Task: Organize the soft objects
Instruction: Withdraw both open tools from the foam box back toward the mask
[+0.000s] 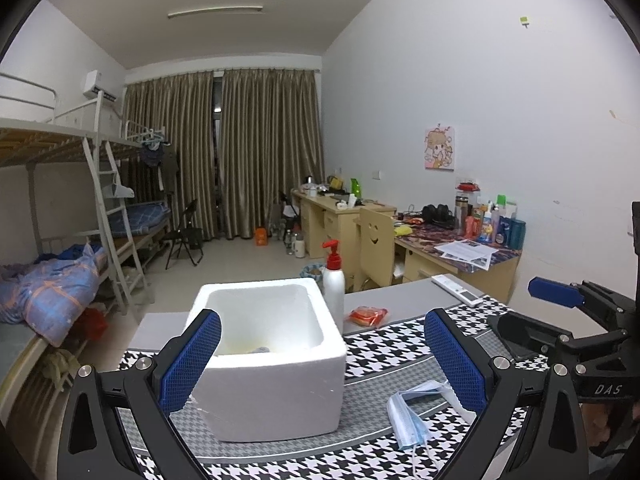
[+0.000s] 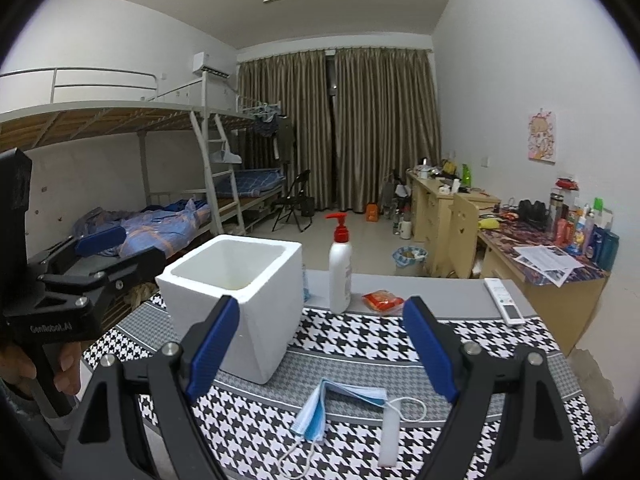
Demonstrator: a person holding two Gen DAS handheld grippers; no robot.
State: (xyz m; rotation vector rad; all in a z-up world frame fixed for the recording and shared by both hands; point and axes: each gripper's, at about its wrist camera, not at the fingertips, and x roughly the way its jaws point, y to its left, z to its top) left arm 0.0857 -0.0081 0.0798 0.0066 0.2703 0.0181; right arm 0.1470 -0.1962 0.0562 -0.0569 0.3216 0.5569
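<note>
Left of centre, a thick-walled white foam box (image 2: pixel 236 300) is set on the houndstooth cloth (image 2: pixel 400 344). Lower centre, pleated blue masks (image 2: pixel 340 404) lie flat. Left gripper (image 1: pixel 320 364) and right gripper (image 2: pixel 324 348) are held wide, empty.

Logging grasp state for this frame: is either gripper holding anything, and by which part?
Nothing is held. The left gripper and right gripper are both open and empty; the face masks lie untouched on the table mat.
</note>
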